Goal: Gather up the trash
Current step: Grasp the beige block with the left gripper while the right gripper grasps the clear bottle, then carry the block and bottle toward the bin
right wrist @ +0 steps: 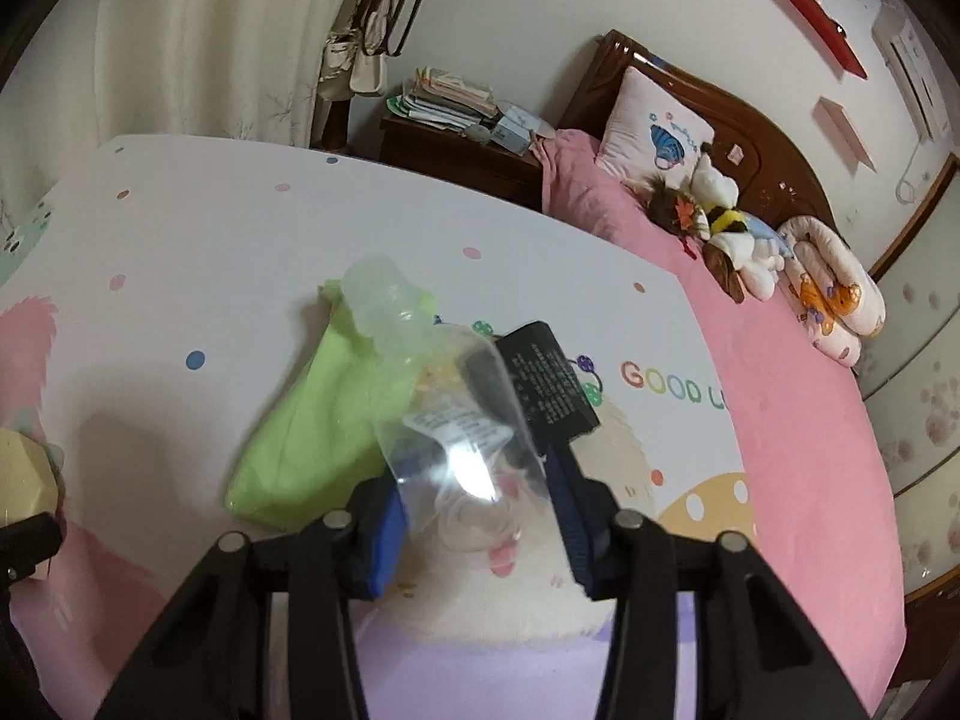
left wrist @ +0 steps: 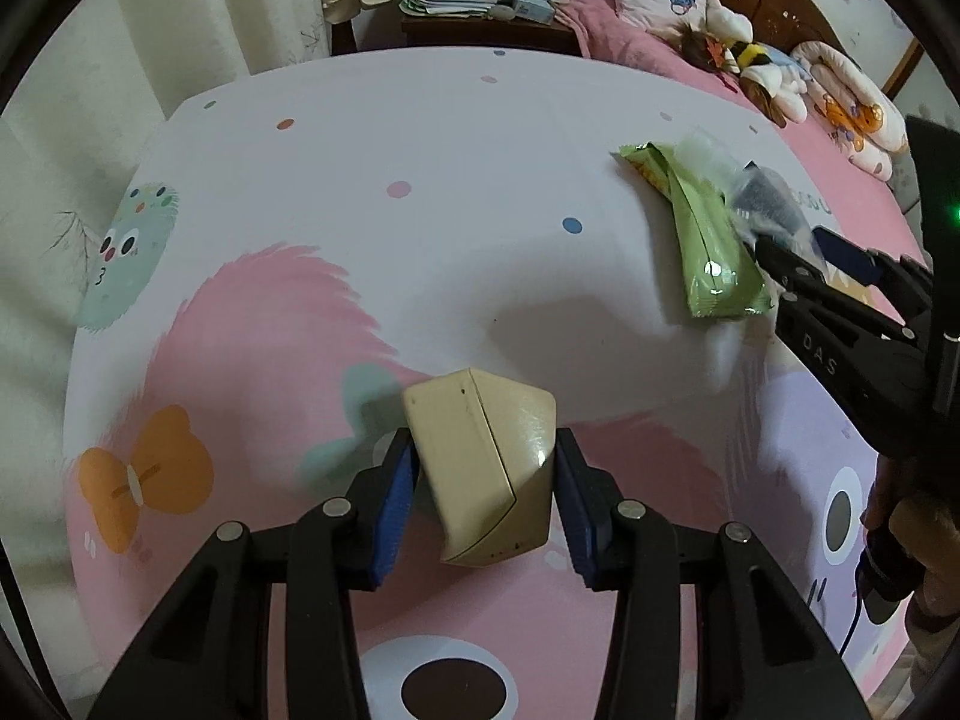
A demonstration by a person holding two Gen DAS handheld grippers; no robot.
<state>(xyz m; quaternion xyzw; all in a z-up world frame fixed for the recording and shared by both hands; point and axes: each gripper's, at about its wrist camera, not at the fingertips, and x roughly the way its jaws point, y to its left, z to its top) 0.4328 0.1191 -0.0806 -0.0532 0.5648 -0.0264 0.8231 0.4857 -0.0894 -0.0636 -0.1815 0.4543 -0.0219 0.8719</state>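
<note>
My left gripper point(left wrist: 486, 468) is shut on a beige crumpled carton point(left wrist: 486, 468) and holds it over the patterned table cover; the carton also shows at the left edge of the right wrist view point(right wrist: 24, 474). A green snack wrapper point(left wrist: 708, 240) lies on the cover at the right, also in the right wrist view point(right wrist: 324, 420). A clear plastic bag point(right wrist: 474, 450) with a black packet point(right wrist: 546, 384) lies partly over it. My right gripper point(right wrist: 480, 498) has the clear bag between its fingers, which stand wide apart; it shows at the right of the left wrist view point(left wrist: 798, 258).
The table cover point(left wrist: 420, 180) has cartoon prints. Behind it stand a dark nightstand point(right wrist: 456, 150) with stacked papers, a bed with pink sheets point(right wrist: 780, 390), a pillow and plush toys point(right wrist: 732, 228). Curtains point(right wrist: 210, 42) hang at the back left.
</note>
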